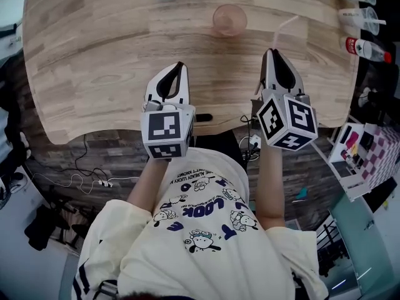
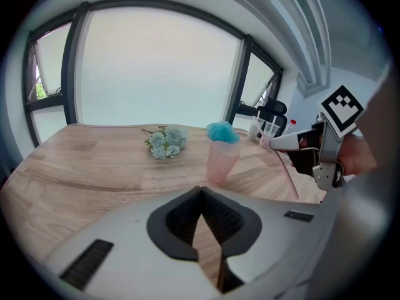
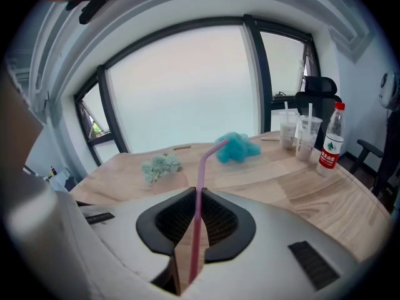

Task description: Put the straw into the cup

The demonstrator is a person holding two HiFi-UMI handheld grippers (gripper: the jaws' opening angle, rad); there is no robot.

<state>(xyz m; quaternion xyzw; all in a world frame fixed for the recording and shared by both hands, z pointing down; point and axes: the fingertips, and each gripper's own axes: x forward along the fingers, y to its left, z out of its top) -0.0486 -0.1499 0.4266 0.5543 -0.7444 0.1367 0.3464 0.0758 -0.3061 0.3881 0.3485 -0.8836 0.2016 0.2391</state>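
A translucent pink cup (image 1: pixel 229 19) stands upright on the wooden table (image 1: pixel 94 55), far of both grippers. In the left gripper view the cup (image 2: pixel 222 161) is ahead and slightly right. My right gripper (image 1: pixel 270 52) is shut on a pink bendy straw (image 1: pixel 284 29), which rises between its jaws with the bent tip pointing right. The straw (image 3: pixel 200 174) runs up the middle of the right gripper view, and no cup shows there. My left gripper (image 1: pixel 180 66) hovers over the near table edge, shut with nothing in it. The left gripper view also catches the right gripper (image 2: pixel 294 141) and its straw (image 2: pixel 289 175).
A pale green flower bunch (image 2: pixel 165 142) and a teal fluffy ball (image 2: pixel 222 131) lie beyond the cup. Two lidded drink cups (image 3: pixel 300 133) with straws and a red-labelled bottle (image 3: pixel 330 144) stand at the table's right edge. Cables lie on the floor below.
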